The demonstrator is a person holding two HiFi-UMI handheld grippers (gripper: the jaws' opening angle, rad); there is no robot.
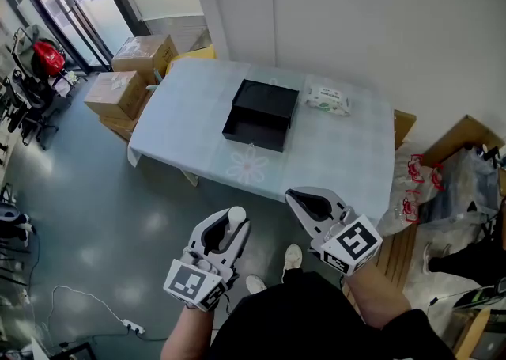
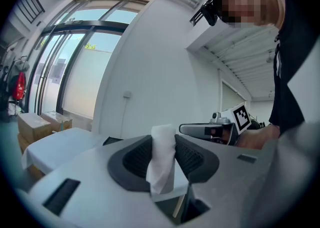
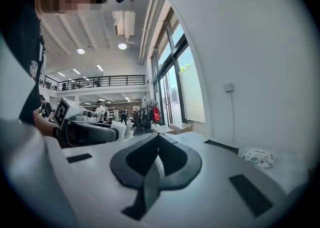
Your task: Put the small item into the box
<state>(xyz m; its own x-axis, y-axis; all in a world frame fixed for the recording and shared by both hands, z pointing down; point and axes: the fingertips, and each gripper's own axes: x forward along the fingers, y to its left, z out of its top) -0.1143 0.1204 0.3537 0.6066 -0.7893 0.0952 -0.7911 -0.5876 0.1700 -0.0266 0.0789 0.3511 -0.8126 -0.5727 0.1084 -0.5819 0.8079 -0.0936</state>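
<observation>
My left gripper (image 1: 235, 220) is shut on a small white item (image 1: 236, 214), a soft white piece that stands upright between the pads (image 2: 162, 158). My right gripper (image 1: 310, 203) is shut with nothing in it; its jaws meet in the right gripper view (image 3: 158, 139). Both grippers hang over the floor, short of the table's near edge. The open black box (image 1: 261, 114) lies in the middle of the table (image 1: 190, 129), its lid tilted back toward the wall.
A white wet-wipes pack (image 1: 327, 99) lies right of the box, also visible from the right gripper (image 3: 257, 156). Cardboard boxes (image 1: 130, 73) stand left of the table. Bags and cartons (image 1: 443, 176) crowd the floor on the right. A power strip (image 1: 132, 326) lies on the floor.
</observation>
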